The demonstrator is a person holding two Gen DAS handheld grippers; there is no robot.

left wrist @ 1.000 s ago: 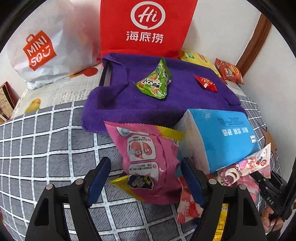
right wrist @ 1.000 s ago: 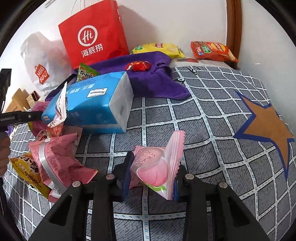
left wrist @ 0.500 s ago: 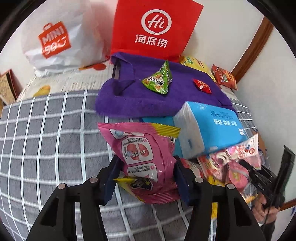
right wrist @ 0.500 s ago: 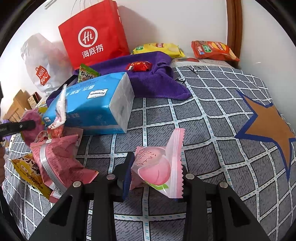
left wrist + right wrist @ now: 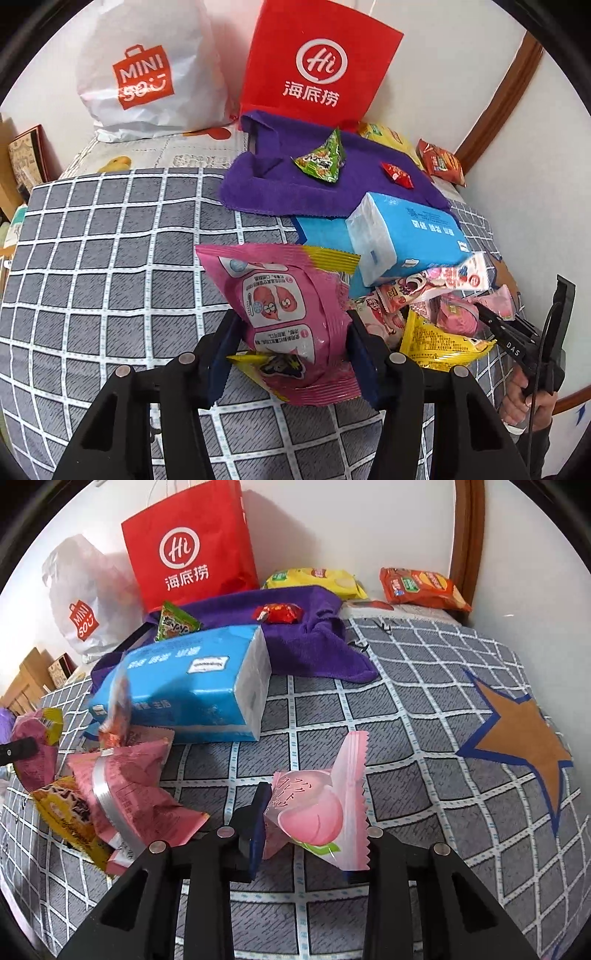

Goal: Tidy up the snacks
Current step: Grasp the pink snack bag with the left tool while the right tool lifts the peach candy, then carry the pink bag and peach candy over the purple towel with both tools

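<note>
The left tool (image 5: pixel 291 363) is gripping a pink snack bag (image 5: pixel 286 310) with yellow sealed ends, its two blue pads pressing the bag's sides after closing in on it; the bag is hanging clear of the grey checked bedcover (image 5: pixel 110 266), just in front of the blue tissue pack (image 5: pixel 406 236); the right tool (image 5: pixel 314 834) is clamping a pale pink peach-printed packet (image 5: pixel 321 808), its jaws having just been closing a little further on it, the packet standing upright in front of the tissue pack and to its right; beside the tissue pack's near left corner, a heap of loose snacks is lying on the bedcover, among them a pink foil-striped pouch (image 5: pixel 122 786) and a yellow packet (image 5: pixel 66 812); behind the tissue pack a purple towel (image 5: pixel 317 642) is spreading across the bed, carrying a green triangular snack (image 5: pixel 321 158) and a small red sweet (image 5: pixel 279 613); further behind the tissue pack a red paper bag (image 5: pixel 192 542) and a white shopping bag (image 5: pixel 147 70) are leaning on the wall; a yellow crisp bag (image 5: pixel 314 578) and an orange crisp bag (image 5: pixel 421 587) are lying behind the towel, well apart from the tissue pack.
</note>
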